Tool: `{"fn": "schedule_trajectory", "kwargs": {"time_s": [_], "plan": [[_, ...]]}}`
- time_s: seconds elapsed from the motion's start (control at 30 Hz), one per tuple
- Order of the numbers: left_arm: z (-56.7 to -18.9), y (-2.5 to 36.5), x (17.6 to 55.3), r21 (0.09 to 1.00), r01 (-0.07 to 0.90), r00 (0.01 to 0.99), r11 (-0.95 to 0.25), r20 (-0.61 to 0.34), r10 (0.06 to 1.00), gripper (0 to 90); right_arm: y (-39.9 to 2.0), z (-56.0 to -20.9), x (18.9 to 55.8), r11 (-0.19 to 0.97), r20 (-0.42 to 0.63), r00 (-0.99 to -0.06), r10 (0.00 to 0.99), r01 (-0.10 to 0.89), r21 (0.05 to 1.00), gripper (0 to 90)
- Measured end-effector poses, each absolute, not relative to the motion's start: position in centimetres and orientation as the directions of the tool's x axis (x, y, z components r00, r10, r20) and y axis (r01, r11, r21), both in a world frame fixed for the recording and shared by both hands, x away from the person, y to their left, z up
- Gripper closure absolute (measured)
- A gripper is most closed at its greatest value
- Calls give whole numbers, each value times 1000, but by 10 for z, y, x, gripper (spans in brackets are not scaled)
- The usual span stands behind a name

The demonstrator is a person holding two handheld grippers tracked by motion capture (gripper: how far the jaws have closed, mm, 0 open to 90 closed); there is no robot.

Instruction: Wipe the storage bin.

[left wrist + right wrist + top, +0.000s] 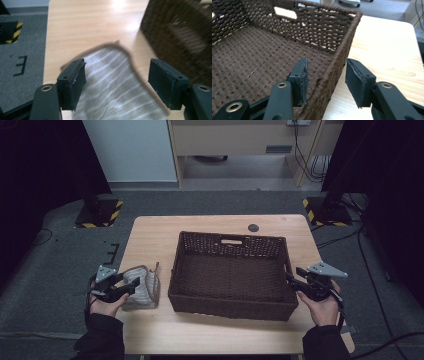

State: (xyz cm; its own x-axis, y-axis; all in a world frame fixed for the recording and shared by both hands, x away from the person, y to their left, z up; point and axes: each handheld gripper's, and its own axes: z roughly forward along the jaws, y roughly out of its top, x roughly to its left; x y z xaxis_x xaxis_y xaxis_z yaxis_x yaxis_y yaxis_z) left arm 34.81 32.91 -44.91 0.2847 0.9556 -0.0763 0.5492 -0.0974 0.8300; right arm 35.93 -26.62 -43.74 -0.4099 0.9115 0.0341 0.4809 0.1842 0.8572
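Meanwhile, the left claw (117,83) hangs open over the striped cloth (142,287) on the table (155,235), left of the basket (232,272), whose right wall sits ungripped inside the open right claw (326,82).

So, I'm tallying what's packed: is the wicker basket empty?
Empty. The high view shows the basket's bare woven floor; the grey cloth lies on the table beside it.

Bare table (150,240) left of basket (227,307); nearer, perhaps blocking, a striped cloth (142,290).
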Motion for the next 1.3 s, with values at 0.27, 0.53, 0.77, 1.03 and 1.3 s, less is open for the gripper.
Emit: {"fn": "schedule_trajectory", "kwargs": {"time_s": [0.27, 0.53, 0.77, 1.03, 1.3], "plan": [[-430, 301, 354, 843, 525, 336, -118, -77, 939, 314, -261, -436, 348, 200, 29, -435, 900, 471, 859, 537], [-420, 269, 361, 857, 504, 384, -106, -112, 916, 407, -259, -437, 345, 212, 17, -438, 899, 467, 859, 577], [-428, 247, 358, 845, 498, 465, -192, -74, 882, 439, -260, -442, 347, 214, 20, -430, 902, 486, 847, 604], [-432, 234, 355, 853, 468, 535, -232, -65, 842, 444, -261, -444, 348, 206, 30, -425, 905, 499, 841, 628], [-444, 226, 357, 823, 514, 556, -242, -105, 825, 545, -259, -445, 355, 208, 16, -408, 913, 499, 842, 663]]}}
